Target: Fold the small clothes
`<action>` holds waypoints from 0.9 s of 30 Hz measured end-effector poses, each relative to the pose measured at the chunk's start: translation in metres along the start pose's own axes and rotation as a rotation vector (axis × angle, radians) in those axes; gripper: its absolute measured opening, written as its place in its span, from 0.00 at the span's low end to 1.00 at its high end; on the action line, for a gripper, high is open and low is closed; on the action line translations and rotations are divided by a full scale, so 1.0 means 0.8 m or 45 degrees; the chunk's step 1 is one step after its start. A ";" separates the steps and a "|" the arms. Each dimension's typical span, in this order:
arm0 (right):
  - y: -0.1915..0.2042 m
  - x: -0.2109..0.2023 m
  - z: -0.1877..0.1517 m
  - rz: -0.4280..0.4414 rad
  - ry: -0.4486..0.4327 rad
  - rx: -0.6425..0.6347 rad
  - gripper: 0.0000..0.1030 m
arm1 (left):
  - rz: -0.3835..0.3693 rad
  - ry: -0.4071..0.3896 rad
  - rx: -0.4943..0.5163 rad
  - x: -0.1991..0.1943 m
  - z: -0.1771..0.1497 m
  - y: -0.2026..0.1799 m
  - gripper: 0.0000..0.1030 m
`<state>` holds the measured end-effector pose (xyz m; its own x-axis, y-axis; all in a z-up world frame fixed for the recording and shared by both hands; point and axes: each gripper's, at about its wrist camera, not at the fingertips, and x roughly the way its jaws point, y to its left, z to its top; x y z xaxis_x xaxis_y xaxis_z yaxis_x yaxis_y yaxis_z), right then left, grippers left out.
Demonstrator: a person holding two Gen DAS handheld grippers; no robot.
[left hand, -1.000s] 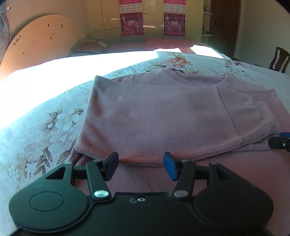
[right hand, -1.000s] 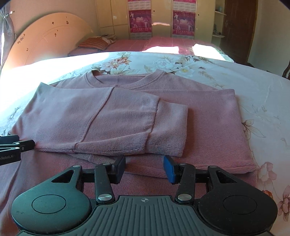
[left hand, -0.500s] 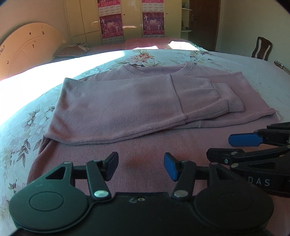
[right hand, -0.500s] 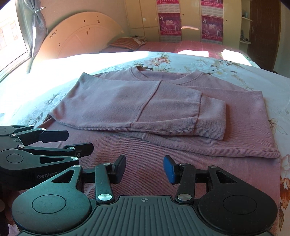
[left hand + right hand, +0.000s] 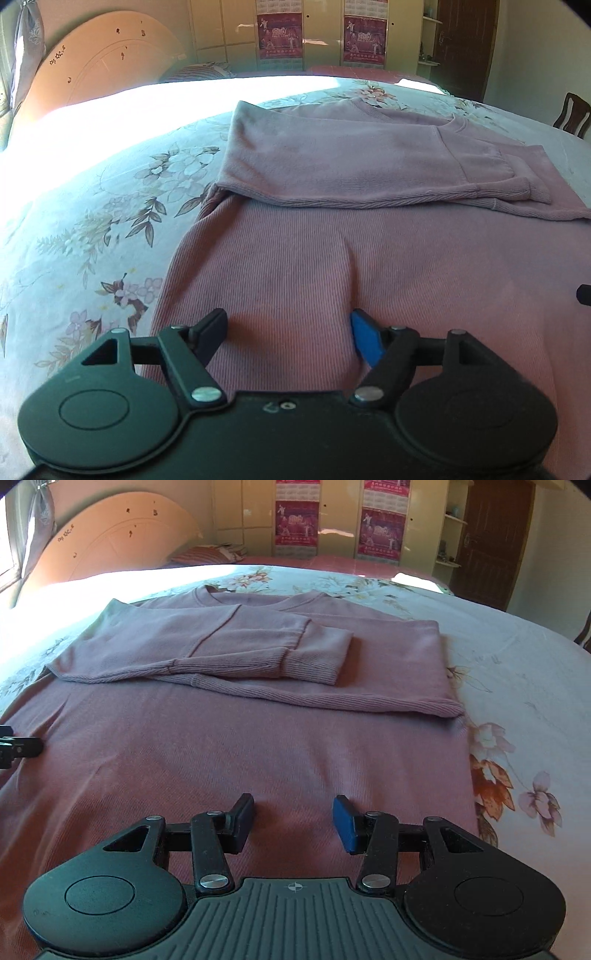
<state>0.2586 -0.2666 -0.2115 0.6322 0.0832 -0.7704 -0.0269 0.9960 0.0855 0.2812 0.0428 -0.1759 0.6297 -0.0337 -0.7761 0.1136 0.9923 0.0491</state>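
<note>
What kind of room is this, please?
Most likely a home bedroom. The pink sweater lies on a bed with a floral bedsheet, a curved wooden headboard stands behind it, and a wardrobe lines the far wall.

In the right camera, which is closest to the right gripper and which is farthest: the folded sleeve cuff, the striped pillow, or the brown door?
From the right gripper, nearest first:
1. Cuff: on the pink sweater, just ahead, slightly right.
2. Pillow: at the head of the bed, far left of centre.
3. Door: at the back wall, far right.
</note>
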 end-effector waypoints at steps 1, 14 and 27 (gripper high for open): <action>0.002 -0.002 -0.002 -0.021 0.002 0.003 0.45 | -0.008 0.001 0.000 -0.002 -0.002 0.003 0.71; 0.123 -0.047 -0.015 0.107 0.003 -0.018 0.45 | -0.238 -0.056 0.105 -0.055 -0.022 -0.031 0.66; 0.079 -0.071 -0.069 -0.012 0.053 0.103 0.46 | -0.203 0.007 0.154 -0.055 -0.068 -0.004 0.72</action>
<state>0.1785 -0.2066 -0.1971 0.5995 0.0771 -0.7967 0.0426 0.9909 0.1279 0.2113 0.0478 -0.1756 0.5920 -0.1886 -0.7836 0.3035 0.9528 0.0000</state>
